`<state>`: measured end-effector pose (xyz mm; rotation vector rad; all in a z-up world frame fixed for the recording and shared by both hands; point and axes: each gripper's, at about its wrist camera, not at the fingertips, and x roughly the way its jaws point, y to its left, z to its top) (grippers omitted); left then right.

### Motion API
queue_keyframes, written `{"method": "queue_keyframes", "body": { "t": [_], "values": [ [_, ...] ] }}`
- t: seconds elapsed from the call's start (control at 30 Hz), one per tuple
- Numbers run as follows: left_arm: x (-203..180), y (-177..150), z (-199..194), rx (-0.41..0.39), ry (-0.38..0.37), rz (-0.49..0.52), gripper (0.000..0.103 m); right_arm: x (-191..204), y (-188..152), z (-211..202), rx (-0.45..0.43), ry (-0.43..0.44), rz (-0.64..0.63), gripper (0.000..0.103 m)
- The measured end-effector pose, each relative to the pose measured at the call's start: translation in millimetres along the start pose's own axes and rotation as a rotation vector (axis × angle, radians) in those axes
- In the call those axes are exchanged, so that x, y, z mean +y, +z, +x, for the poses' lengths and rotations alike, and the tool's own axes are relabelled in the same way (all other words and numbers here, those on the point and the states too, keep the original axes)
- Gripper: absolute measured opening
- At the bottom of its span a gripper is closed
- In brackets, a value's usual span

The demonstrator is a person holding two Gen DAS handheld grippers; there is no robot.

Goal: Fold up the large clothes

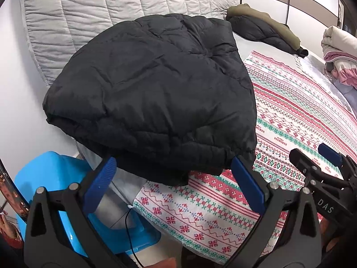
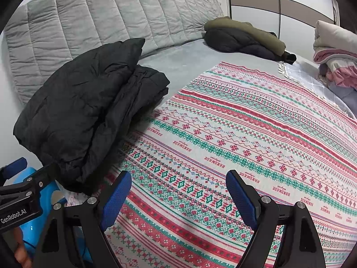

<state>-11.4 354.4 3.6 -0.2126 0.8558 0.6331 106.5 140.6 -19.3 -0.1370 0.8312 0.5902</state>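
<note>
Where the patterned blanket (image 2: 234, 134) covers the bed, it serves as the reference for each entry below.

Item 1: black puffer jacket (image 1: 151, 93), folded into a thick bundle. It rests at the blanket's left edge, partly on the blanket and partly on the grey sheet (image 2: 185, 60) beyond it. In the right wrist view the layers are stacked, the upper fold leaning toward the headboard side.

Item 2: left gripper (image 1: 171, 172), blue-padded fingers. Jaws stand wide apart, holding nothing. It sits just before the jacket's near hem, at the blanket's near-left corner; whether the finger tips touch the cloth cannot be told.

Item 3: right gripper (image 2: 178, 187), blue-padded fingers. Jaws stand wide apart, empty, above the blanket's near portion, to the right of the jacket and apart from it.

Item 4: quilted grey headboard (image 2: 100, 15), beyond the blanket's far-left side, behind the jacket.

Item 5: second dark jacket with olive trim (image 2: 245, 38), bunched on the grey sheet past the blanket's far edge.

Item 6: pile of pink and cream bedding (image 2: 334, 53), off the blanket's far-right corner.

Item 7: blue plastic stool (image 1: 51, 183), below the blanket's near-left corner, beside the bed.

Item 8: thin black cable (image 1: 129, 230), hanging beside the stool, below the blanket's near edge.
</note>
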Motion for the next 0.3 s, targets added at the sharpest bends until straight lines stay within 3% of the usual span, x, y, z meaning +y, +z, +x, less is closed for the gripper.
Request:
{"method": "queue_keyframes", "body": {
  "t": [0.3],
  "values": [
    [-4.8,-3.9,-3.4,0.011,0.007,-0.003,0.102,0.9,-0.1,-8.0,-0.010,0.014,-0.005,0.088]
  ]
}}
